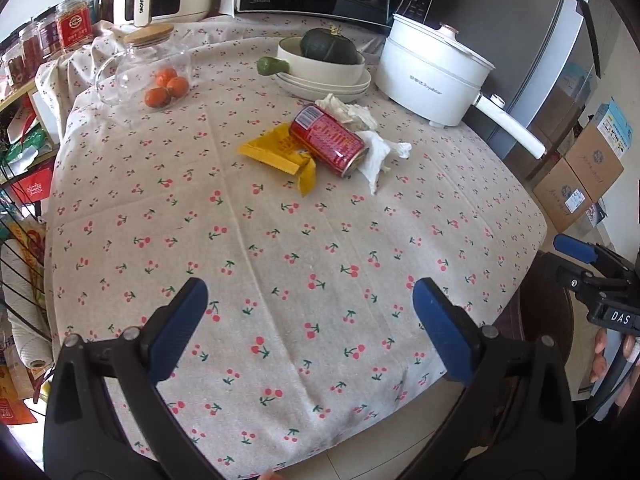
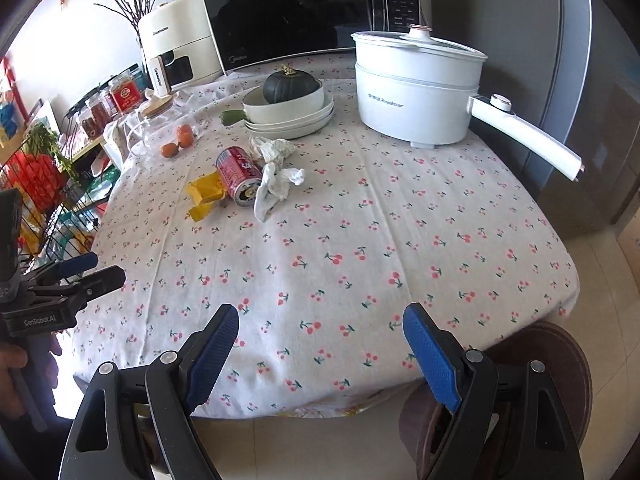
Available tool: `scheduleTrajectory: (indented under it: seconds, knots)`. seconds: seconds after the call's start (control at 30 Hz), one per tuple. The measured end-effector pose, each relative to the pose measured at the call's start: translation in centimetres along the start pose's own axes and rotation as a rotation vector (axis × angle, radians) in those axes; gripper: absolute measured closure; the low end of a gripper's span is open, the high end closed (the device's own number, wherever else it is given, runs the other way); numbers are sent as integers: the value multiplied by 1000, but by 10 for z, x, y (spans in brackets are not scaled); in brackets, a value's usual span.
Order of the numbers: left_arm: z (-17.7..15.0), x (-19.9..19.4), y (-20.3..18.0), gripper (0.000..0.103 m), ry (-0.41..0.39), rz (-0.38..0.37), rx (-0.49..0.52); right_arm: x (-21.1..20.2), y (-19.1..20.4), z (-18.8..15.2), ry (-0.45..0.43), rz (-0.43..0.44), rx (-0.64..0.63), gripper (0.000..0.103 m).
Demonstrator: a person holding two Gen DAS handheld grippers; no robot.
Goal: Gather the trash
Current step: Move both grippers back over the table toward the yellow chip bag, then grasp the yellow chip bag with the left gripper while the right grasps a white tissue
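Left gripper (image 1: 310, 300) and right gripper (image 2: 320, 326): blue ribbed pads spread, nothing held, above near table (image 1: 280, 264) edge. Mid-table: red can (image 1: 329, 140) on its side, long axis diagonal, open end toward camera, touching yellow wrapper (image 1: 276, 152) and crumpled tissues (image 1: 380, 152). Behind: white pot (image 2: 416, 96) marked "Royalstar", "Midea" microwave (image 2: 288, 12).

cherry-print cloth tablecloth (image 1: 280, 264): matt, creased. red metal drink can (image 1: 329, 140): glossy. crumpled white paper tissues (image 1: 380, 156): soft, rough. yellow foil-like wrapper (image 1: 280, 152): slight sheen. white electric pot (image 2: 416, 96): smooth plastic-looking shell.
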State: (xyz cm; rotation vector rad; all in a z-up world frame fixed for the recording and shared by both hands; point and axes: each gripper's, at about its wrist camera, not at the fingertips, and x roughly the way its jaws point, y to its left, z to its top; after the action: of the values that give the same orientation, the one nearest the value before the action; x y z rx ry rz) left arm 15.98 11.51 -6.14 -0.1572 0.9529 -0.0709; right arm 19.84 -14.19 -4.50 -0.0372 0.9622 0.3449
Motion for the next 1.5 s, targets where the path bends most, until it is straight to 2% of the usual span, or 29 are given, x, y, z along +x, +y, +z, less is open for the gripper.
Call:
scheduleTrajectory:
  seconds: [0.13,0.23,0.43,0.63,0.73,0.83,0.9,0.97,1.03,1.07,1.1,1.13,1.2,1.27,1.5]
  knots:
    - [15,11,15,1,-6,60,23,29,13,29,11,17,-11,17]
    - [31,27,20,1,7,74,47,54,20,53,29,33,-25,17]
    - [60,65,19,1,21,24,165,103,24,93,26,88,-7,17]
    - [80,108,12,1,26,18,302,153,22,111,59,158,5,18]
    - [88,128,11,1,42,-1,341,171,20,117,66,203,21,21]
    - [93,142,10,1,54,-15,364,184,14,121,70,251,46,28]
    - [98,150,11,1,65,-26,358,189,9,124,70,282,67,40]
    - [102,156,12,1,69,-36,343,192,5,125,75,306,79,46]
    - [106,160,13,2,70,-48,331,195,3,124,86,320,71,58]
    - [106,162,13,5,72,-52,329,196,3,123,92,320,62,71]
    - [107,164,13,8,78,-55,331,198,4,121,96,316,52,76]
    - [107,166,13,15,87,-50,332,198,4,120,98,312,47,77]
    - [106,166,12,19,83,-43,347,196,2,118,92,315,52,85]
    - [106,163,12,25,75,-50,344,193,-1,117,85,319,60,87]
    - [96,148,10,27,79,-48,356,165,-13,109,69,293,69,88]
